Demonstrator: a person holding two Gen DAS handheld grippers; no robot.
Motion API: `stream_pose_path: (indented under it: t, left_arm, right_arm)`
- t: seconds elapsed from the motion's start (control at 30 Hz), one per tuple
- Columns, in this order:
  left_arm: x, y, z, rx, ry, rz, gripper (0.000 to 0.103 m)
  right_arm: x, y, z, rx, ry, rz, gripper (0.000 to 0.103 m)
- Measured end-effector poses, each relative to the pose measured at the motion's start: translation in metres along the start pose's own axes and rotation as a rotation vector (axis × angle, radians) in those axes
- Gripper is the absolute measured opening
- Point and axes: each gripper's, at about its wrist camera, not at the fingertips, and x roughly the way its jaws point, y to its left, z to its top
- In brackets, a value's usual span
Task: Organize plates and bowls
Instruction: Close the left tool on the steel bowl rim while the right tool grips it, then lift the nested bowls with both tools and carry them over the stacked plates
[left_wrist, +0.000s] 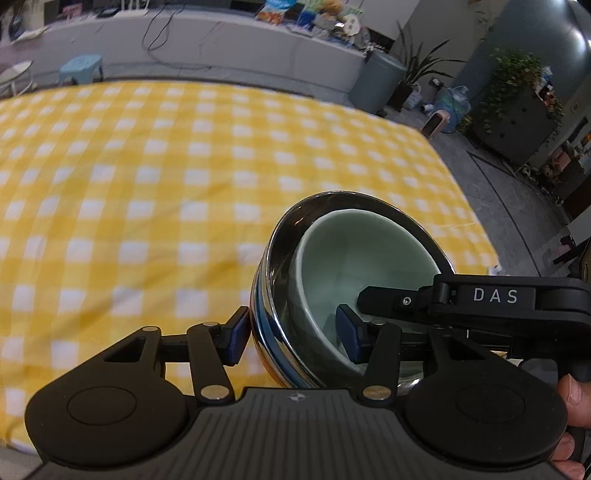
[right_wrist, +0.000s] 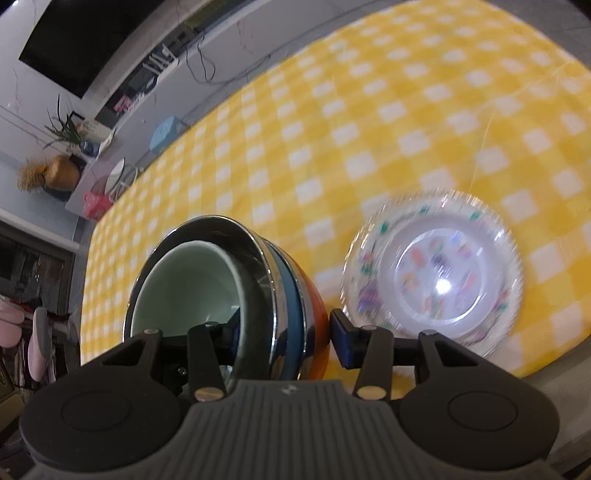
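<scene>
The nested stack of bowls (left_wrist: 332, 295), a pale green ceramic bowl (right_wrist: 188, 284) inside a polished steel bowl (right_wrist: 258, 280) over blue and orange bowls, is tilted above the near edge of the table with the yellow-and-white checked cloth (left_wrist: 147, 184). The left gripper (left_wrist: 293, 338) has its fingers clamped across the stack's wall on one side; the right gripper (right_wrist: 284, 341) is clamped across it on the opposite side. Just beside the stack, a clear fluted glass plate with floral print (right_wrist: 432, 269) lies flat on the cloth near the table's edge, blurred.
</scene>
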Motion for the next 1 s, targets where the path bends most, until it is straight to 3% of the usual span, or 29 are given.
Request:
stream_pose_path:
  t: [0.43,1.0]
  left_arm:
    - [0.009,-0.060,0.033,0.040,-0.025,-0.073,0.057]
    - [0.054,-0.085,0.027,0.057,0.049,-0.076,0.057]
  right_arm:
    - [-0.062,-0.024,0.044,0.007,-0.110,-0.034,0.046]
    - [-0.044,-0.070,0.048,0.071,-0.088,-0.081,0.046]
